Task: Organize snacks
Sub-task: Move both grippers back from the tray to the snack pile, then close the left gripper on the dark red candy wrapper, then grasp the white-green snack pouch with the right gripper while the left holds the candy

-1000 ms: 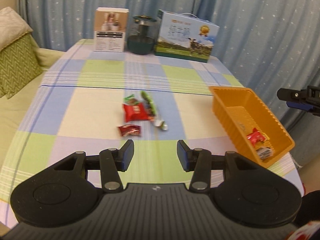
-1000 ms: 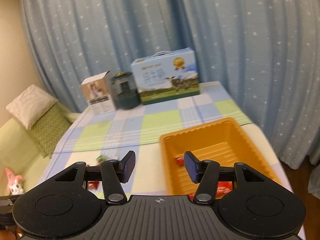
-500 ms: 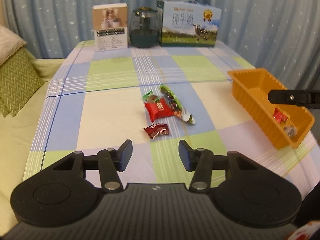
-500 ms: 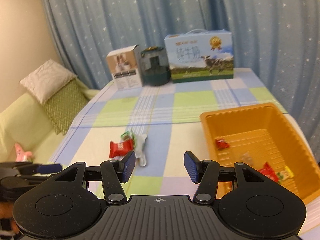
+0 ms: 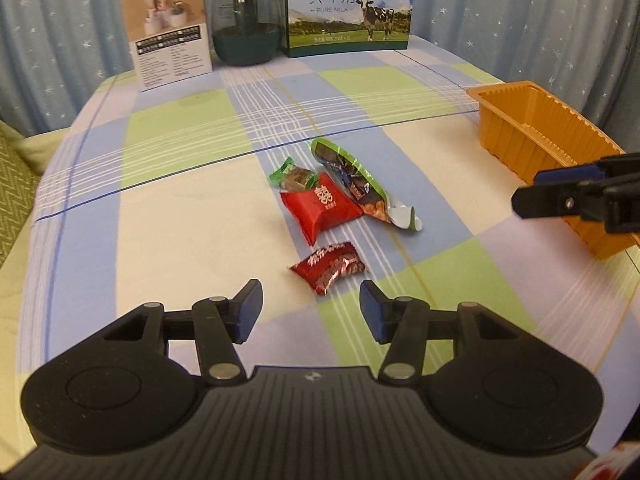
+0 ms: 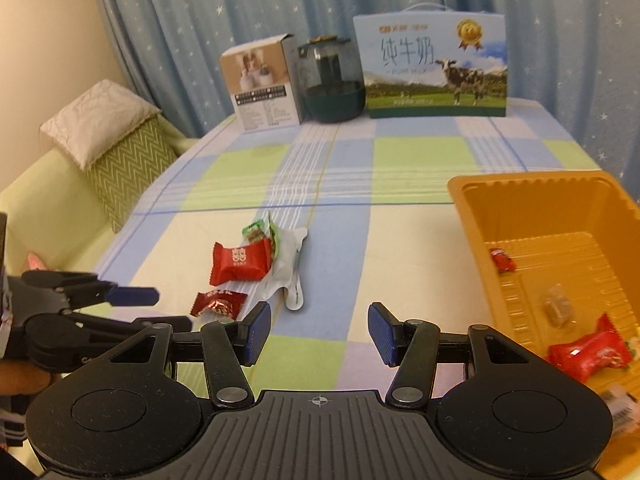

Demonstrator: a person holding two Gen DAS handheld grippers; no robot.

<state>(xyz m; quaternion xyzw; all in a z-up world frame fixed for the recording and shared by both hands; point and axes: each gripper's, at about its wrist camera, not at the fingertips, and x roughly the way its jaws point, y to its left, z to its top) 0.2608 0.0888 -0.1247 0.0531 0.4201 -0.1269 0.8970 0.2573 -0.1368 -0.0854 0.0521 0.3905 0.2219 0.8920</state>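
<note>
Left tool (image 5: 311, 307) is held wide open and empty, low over the desk (image 5: 180, 216), with the dark red candy wrapper (image 5: 328, 267) lying just ahead of its fingertips. Right tool (image 6: 319, 330) is also wide open, nothing gripped, hovering over the desk beside the orange tray (image 6: 532, 204).

A small cluster of snacks is seen mid-desk: a red pillow pack (image 5: 320, 208), a green-ended candy (image 5: 292, 176) touching its far edge, and a long green-edged packet (image 5: 352, 180) lying against its right side, torn end toward the tray. The dark red wrapper sits apart, nearer the left tool.

The tray is placed at the desk's right edge. Inside it, a small red candy (image 6: 502, 259), a clear-wrapped piece (image 6: 556, 305) and a larger red packet (image 6: 588, 354) are visible; another item at the near corner is too blurred to identify.

At the desk's far end, a white box (image 5: 168, 56), a dark jar (image 5: 246, 28) and a milk carton box (image 5: 350, 8) stand in a row.
</note>
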